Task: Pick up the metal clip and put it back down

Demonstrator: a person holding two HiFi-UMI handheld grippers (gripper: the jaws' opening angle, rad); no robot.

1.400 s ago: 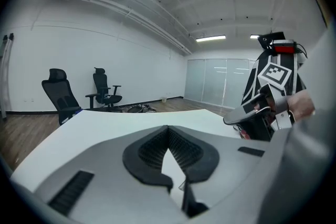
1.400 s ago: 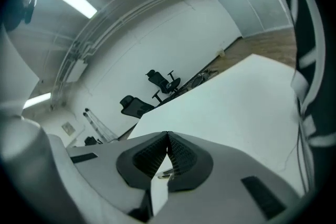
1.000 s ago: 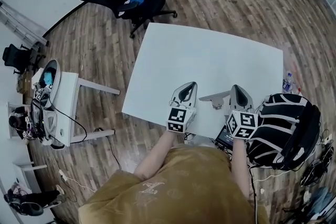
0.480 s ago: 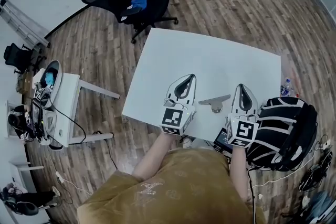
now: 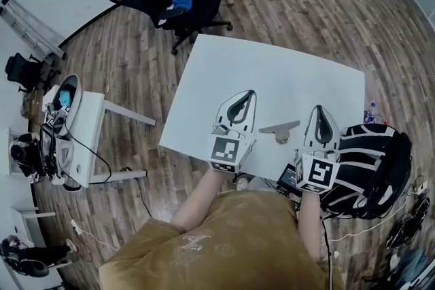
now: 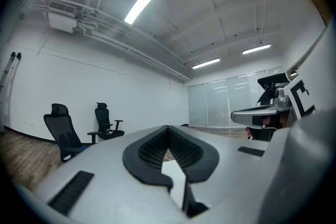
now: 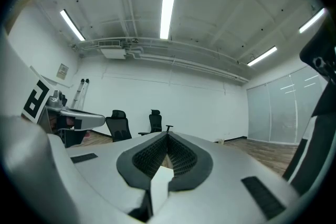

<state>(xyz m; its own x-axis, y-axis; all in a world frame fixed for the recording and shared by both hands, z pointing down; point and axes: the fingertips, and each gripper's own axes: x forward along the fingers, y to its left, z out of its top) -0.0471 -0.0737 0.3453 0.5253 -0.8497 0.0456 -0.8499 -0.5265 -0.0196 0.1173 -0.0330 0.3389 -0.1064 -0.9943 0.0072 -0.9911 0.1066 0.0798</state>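
Observation:
The metal clip point(image 5: 279, 130) lies flat on the white table point(image 5: 272, 71) near its front edge, between my two grippers and touched by neither. My left gripper point(image 5: 248, 94) rests to the clip's left with its jaws together and nothing in them. In the left gripper view the left gripper point(image 6: 168, 129) points across the room. My right gripper point(image 5: 320, 109) sits just right of the clip, also shut and empty. The right gripper view shows the right gripper point(image 7: 168, 137) with its dark pads meeting at the tip.
A black-and-white backpack point(image 5: 370, 163) stands on the floor at the table's right front corner, with a bottle point(image 5: 370, 109) beside it. Black office chairs point(image 5: 170, 0) stand beyond the far left corner. A small white side table point(image 5: 81, 139) with gear is at the left.
My right gripper has shifted slightly right and toward me, leaving a little more gap to the clip. The clip and the left gripper have stayed about where they were.

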